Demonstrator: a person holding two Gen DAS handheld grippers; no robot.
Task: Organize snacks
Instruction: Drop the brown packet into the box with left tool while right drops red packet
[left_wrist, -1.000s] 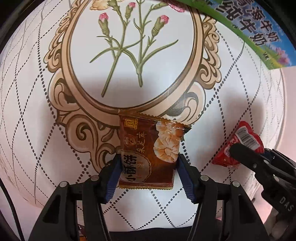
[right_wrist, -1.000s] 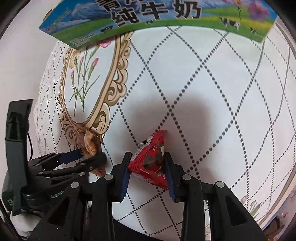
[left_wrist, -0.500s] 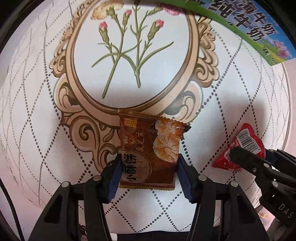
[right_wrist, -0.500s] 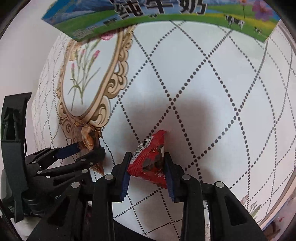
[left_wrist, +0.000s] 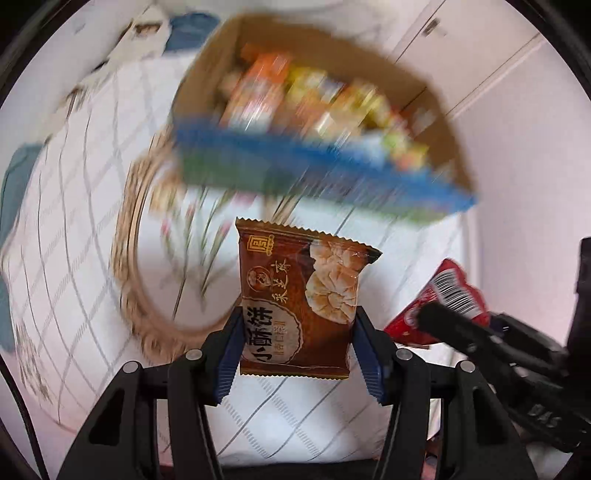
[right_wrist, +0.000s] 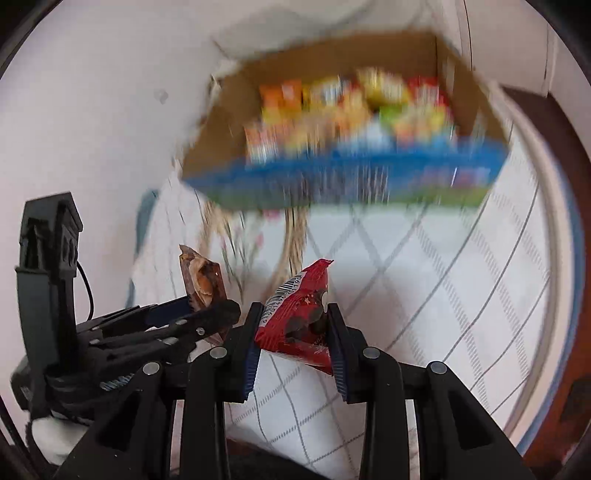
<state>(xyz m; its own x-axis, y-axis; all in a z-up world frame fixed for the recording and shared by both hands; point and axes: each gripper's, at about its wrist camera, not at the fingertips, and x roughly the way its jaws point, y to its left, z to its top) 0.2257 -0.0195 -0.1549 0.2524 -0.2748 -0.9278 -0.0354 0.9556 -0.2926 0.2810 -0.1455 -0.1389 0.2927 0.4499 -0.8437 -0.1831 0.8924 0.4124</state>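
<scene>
My left gripper (left_wrist: 295, 347) is shut on a brown biscuit packet (left_wrist: 303, 295) and holds it up above the tablecloth. My right gripper (right_wrist: 293, 345) is shut on a red snack packet (right_wrist: 299, 317), also held up. Each gripper shows in the other's view: the red packet (left_wrist: 443, 299) at the right of the left wrist view, the brown packet (right_wrist: 201, 280) at the left of the right wrist view. Ahead stands an open cardboard box (left_wrist: 436, 110) with a blue and green front (right_wrist: 351, 184), holding several colourful snack packets (right_wrist: 351, 107). It is blurred by motion.
A white tablecloth (right_wrist: 461, 295) with a dotted diamond pattern and a beige oval flower frame (left_wrist: 129, 258) covers the round table. A white wall lies behind the box. A dark brown table edge (right_wrist: 569, 206) shows at the right.
Both grippers have lifted and tilted up with their packets. The view swung from the tablecloth close below to the open box of snacks ahead. Both grips are unchanged.
</scene>
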